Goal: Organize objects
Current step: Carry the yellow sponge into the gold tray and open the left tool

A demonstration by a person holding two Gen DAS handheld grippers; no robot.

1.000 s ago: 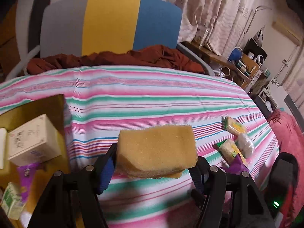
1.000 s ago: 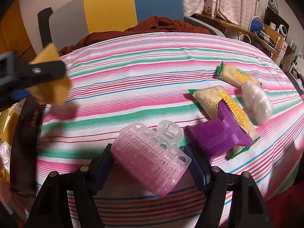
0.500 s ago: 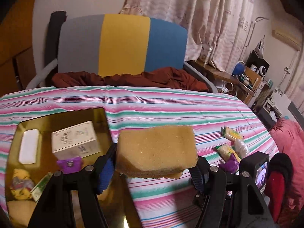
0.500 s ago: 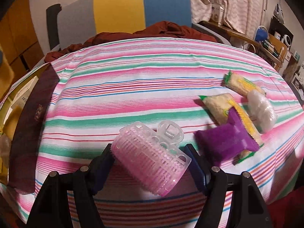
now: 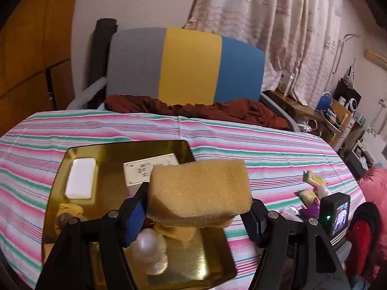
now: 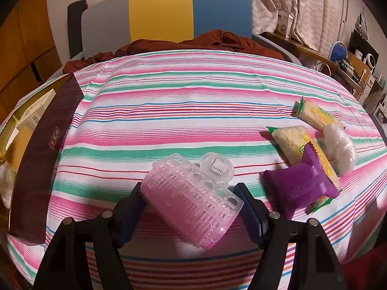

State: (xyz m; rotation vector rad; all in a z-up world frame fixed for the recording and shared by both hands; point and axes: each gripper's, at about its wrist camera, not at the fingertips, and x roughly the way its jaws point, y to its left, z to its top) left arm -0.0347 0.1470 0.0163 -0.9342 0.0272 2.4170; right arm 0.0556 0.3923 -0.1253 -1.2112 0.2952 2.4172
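My left gripper (image 5: 196,215) is shut on a yellow sponge (image 5: 198,191) and holds it above the gold tray (image 5: 113,152). In the tray lie a white bar (image 5: 81,181), a cream box (image 5: 142,169), a pearly white ball (image 5: 151,251) and some yellow items. My right gripper (image 6: 191,207) is shut on a pink plastic hair roller (image 6: 191,200), just above the striped cloth (image 6: 181,111). To its right lie a purple packet (image 6: 297,188), two yellow-green snack packets (image 6: 295,142) and a white wrapped lump (image 6: 341,147).
A grey, yellow and blue chair back (image 5: 186,65) with a rust-red cloth (image 5: 193,108) stands behind the table. The tray's dark maroon side (image 6: 41,149) shows at the left of the right wrist view. Cluttered shelves (image 5: 338,113) stand at the right.
My left gripper has carried the sponge leftward and up, from over the bare cloth to over the gold tray. The right gripper with the hair roller has hardly moved.
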